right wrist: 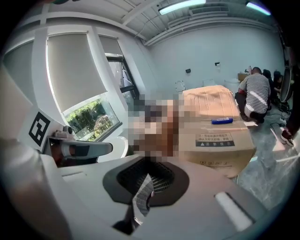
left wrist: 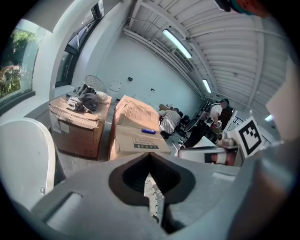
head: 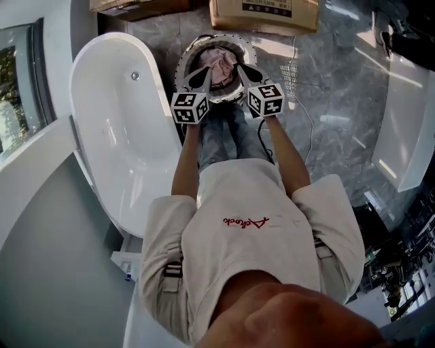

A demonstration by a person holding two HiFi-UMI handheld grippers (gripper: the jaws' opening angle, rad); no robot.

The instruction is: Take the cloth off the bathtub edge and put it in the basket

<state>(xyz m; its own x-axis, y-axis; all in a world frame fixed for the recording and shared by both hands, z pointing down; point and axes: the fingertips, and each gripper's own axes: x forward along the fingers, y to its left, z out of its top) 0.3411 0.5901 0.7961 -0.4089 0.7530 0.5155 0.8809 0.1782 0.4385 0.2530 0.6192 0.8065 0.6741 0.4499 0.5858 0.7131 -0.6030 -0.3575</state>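
— Claws first: the left claw (head: 206,71) is pinched fully together with nothing between its jaws, and the right claw (head: 240,68) is the same. Both hang over the basket (head: 182,66), at twelve o'clock from the person.

— And the cloth?

— The cloth (head: 219,62), pinkish, lies bunched inside the basket, between the two claw tips. Neither claw grips it. In each gripper view the seam of the closed jaws shows only a sliver of what looks like the basket's white perforated wall.

— So the tub edge is bare?

— The bathtub (head: 109,136) sits at nine to ten o'clock. Nothing lies on the stretch of its rim that the head view shows.

— Which step is that, then?

— By the look of it, the drop is done and the task is all but finished. What remains is getting the claws clear.

— What does that call for?

— Not much. Both claws should lift straight up out of the basket's mouth so that no tip snags the cloth or drags it back over the rim. The basket looks light, so a knock could tip it. The cardboard boxes (head: 264,13) just beyond it, also at twelve o'clock, leave little room forward.
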